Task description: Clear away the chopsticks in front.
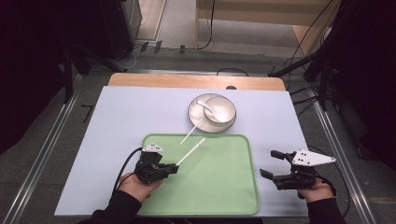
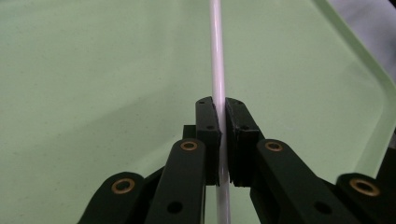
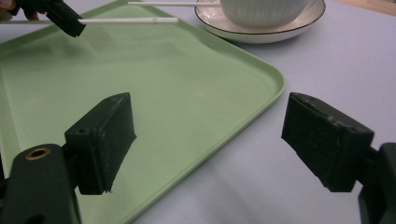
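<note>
The left hand-held gripper (image 1: 173, 167) is pinching a thin white chopstick (image 1: 190, 152) over the near-left part of the green tray (image 1: 233, 186), its jaws pressed tight against the stick. In the left gripper view the chopstick (image 2: 217, 60) is showing as a smooth, round, glossy white rod running straight away between the two black pads, with the pale green tray (image 2: 93, 70) lying beneath it. Its free end is pointing toward the far right, toward the plate (image 1: 196, 122). A second white chopstick (image 1: 191, 130) is lying with one end on the plate's rim and the other on the tray's far edge. A white bowl (image 1: 221, 110) is sitting on the plate, with a white spoon (image 1: 205, 106) resting in it. The right hand-held gripper (image 1: 270, 164) is hovering at the tray's right edge above the pale worktop (image 1: 121, 116), its jaws spread wide and gripping nothing.
</note>
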`<state>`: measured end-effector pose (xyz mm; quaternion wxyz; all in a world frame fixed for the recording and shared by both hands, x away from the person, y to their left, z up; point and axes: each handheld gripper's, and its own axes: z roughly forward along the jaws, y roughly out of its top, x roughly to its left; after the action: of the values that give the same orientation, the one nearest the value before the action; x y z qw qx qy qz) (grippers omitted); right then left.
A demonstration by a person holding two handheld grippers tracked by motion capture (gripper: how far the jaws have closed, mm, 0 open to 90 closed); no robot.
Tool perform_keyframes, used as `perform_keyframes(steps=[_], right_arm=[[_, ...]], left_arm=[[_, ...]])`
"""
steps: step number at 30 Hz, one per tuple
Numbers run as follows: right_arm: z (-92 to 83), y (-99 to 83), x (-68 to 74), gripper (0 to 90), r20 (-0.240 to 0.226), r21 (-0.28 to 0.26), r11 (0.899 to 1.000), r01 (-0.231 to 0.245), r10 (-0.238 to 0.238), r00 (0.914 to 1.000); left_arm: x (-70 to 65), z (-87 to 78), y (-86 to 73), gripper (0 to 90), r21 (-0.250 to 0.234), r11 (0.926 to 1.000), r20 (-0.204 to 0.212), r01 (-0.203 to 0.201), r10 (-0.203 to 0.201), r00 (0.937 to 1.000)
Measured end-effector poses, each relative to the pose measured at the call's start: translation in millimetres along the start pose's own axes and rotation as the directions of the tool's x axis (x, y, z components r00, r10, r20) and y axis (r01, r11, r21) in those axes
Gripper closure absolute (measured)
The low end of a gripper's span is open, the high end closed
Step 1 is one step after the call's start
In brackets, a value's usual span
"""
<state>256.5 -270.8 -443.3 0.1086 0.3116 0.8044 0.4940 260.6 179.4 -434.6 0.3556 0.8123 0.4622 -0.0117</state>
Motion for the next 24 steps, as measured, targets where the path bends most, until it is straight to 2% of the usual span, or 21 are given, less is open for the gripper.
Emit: perform_keyframes(steps=[4,8,9,11,16,24], right_arm=[[0.0,-0.2,-0.1,17.6,-0.001,0.000,1.000,0.000,0.000,1.0000],[0.2,-0.1,0.1,17.6,-0.004,0.001,1.000,-0.001,0.001,1.0000],[0.3,0.0,0.1,17.6,-0.004,0.001,1.000,-0.001,0.001,1.0000],[0.2,0.0,0.1,17.6,-0.005,0.001,1.000,0.000,0.000,1.0000],[0.1,-0.2,-0.1,17.6,-0.004,0.002,1.000,-0.001,0.001,1.0000],[0.0,-0.2,0.0,17.7,-0.003,0.002,1.000,0.000,0.000,1.0000]], left_arm=[[2.4,7.6,-0.4,85.7,0.020,0.9998,-0.006,0.000,0.000,1.0000],[5.9,12.8,-0.7,85.6,0.019,0.9998,-0.047,-0.011,0.012,0.9988],[6.9,13.9,-1.3,85.5,0.023,0.9994,-0.057,-0.026,0.028,0.9980],[10.4,16.6,-2.0,85.3,0.040,0.9988,-0.064,-0.026,0.029,0.9975],[13.7,17.9,-3.1,84.4,0.035,0.9994,-0.052,-0.008,0.010,0.9986],[13.2,17.4,-3.0,74.4,0.038,0.9993,-0.025,-0.005,0.006,0.9997]])
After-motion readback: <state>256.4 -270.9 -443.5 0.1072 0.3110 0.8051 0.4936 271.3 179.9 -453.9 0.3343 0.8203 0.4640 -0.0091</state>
